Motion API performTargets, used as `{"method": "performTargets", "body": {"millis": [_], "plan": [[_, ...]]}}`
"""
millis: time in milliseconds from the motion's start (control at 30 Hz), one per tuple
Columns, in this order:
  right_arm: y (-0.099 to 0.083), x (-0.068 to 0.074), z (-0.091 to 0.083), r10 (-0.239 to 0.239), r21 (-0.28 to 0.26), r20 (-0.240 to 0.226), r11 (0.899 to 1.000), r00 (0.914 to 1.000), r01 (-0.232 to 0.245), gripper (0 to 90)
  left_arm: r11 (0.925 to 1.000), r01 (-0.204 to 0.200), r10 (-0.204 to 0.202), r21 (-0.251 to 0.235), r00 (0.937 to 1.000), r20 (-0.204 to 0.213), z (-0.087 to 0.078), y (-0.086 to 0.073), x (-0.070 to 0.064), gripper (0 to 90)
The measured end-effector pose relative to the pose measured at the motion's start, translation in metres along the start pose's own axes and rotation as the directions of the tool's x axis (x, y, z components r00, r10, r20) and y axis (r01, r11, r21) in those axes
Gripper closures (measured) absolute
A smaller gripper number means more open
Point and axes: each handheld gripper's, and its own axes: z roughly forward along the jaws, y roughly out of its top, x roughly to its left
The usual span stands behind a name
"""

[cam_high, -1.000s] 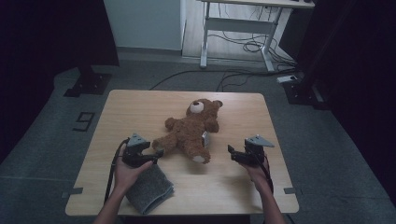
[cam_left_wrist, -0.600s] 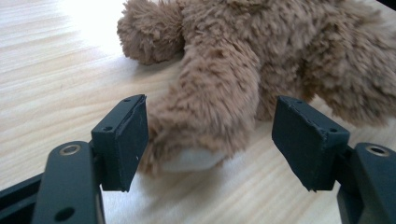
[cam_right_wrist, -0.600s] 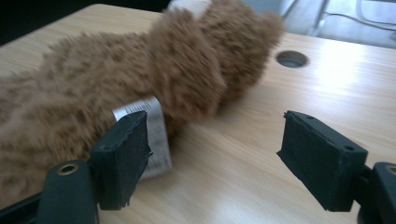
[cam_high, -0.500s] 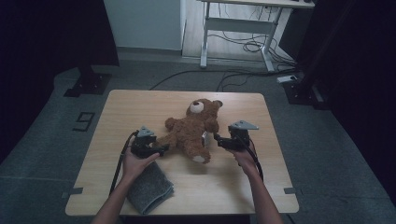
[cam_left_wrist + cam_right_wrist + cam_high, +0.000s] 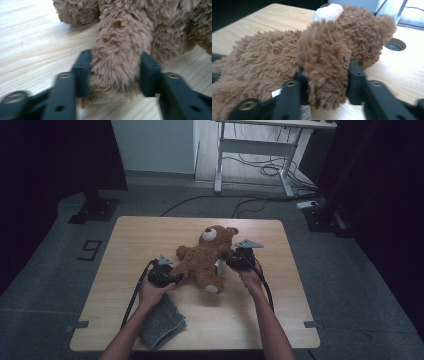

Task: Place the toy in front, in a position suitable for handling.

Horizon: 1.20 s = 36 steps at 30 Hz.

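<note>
A brown teddy bear (image 5: 205, 262) lies on its back on the wooden table (image 5: 140, 235), head toward the far side. My left gripper (image 5: 172, 277) is at the bear's near-left leg. In the left gripper view both black jaws press the furry leg (image 5: 117, 50) between them (image 5: 115, 75). My right gripper (image 5: 230, 260) is at the bear's right side. In the right gripper view its jaws (image 5: 325, 77) clamp the bear's arm (image 5: 324, 50), with the head and white muzzle (image 5: 328, 12) behind.
A folded grey cloth (image 5: 162, 322) lies near the table's front edge beside my left forearm. A round hole (image 5: 395, 44) sits in the tabletop beyond the bear's head. A desk frame and floor cables (image 5: 260, 167) stand behind the table.
Both grippers moved inward from the table's sides to the bear. The left one now holds its leg and the right one its arm.
</note>
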Motion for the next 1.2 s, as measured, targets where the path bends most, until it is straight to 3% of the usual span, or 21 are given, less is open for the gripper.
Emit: {"method": "performTargets", "body": {"millis": [67,100,133,167,233,267,300,400,500,700,1000,1133,1200], "plan": [[0.0,-0.002,0.0,0.013,-0.004,-0.011,1.0,0.9999,-0.013,69.8,0.9999,-0.007,0.007,-0.009,0.9999,-0.009,0.0,0.001,0.001,61.7],[0.002,-0.005,-0.001,0.042,-0.01,-0.03,0.999,0.9987,-0.043,73.5,0.9987,-0.018,0.016,-0.048,0.9987,-0.049,-0.001,0.001,0.002,65.0],[0.004,-0.006,-0.002,0.052,-0.029,-0.039,0.998,0.9979,-0.054,74.5,0.9987,-0.018,0.016,-0.048,0.9987,-0.049,-0.001,0.001,0.002,66.7],[0.006,-0.007,-0.005,0.068,-0.05,-0.047,0.996,0.9966,-0.07,75.4,0.9962,-0.004,-0.002,-0.087,0.9972,-0.075,-0.003,0.003,0.004,68.5],[0.009,-0.007,-0.008,0.067,-0.068,-0.052,0.995,0.9964,-0.07,75.9,0.9952,0.005,-0.013,-0.097,0.9966,-0.081,-0.005,0.005,0.006,70.5],[0.012,-0.005,-0.011,0.05,-0.082,-0.054,0.995,0.9973,-0.054,76.2,0.994,0.012,-0.021,-0.108,0.9965,-0.081,-0.007,0.008,0.008,70.5],[0.021,0.0,-0.025,0.021,-0.143,-0.059,0.989,0.998,-0.029,76.9,0.9922,0.014,-0.023,-0.124,0.9971,-0.073,-0.012,0.012,0.01,71.8],[0.03,0.004,-0.041,0.015,-0.208,-0.079,0.978,0.9968,-0.032,77.0,0.9893,0.015,-0.025,-0.145,0.9976,-0.065,-0.018,0.018,0.01,72.1],[0.036,0.013,-0.061,-0.026,-0.249,-0.08,0.968,0.9965,0.006,76.8,0.9861,0.002,-0.012,-0.166,0.9979,-0.063,-0.029,0.03,0.006,71.9],[0.033,0.021,-0.084,-0.06,-0.244,-0.076,0.969,0.9953,0.04,76.5,0.9849,0.01,-0.017,-0.173,0.9989,-0.044,-0.033,0.041,0.004,71.9],[0.014,0.021,-0.087,-0.051,-0.236,-0.08,0.971,0.9955,0.031,76.5,0.9888,-0.031,0.021,-0.146,0.9976,-0.065,-0.025,0.058,0.005,71.9],[0.005,0.028,-0.087,-0.053,-0.233,-0.106,0.972,0.9929,0.028,76.5,0.9907,-0.035,0.028,-0.132,0.9977,-0.061,-0.017,0.064,0.01,71.9],[-0.002,0.037,-0.088,-0.08,-0.223,-0.125,0.974,0.9889,0.05,76.4,0.992,-0.041,0.034,-0.119,0.9977,-0.059,-0.009,0.067,0.011,71.9]]}}
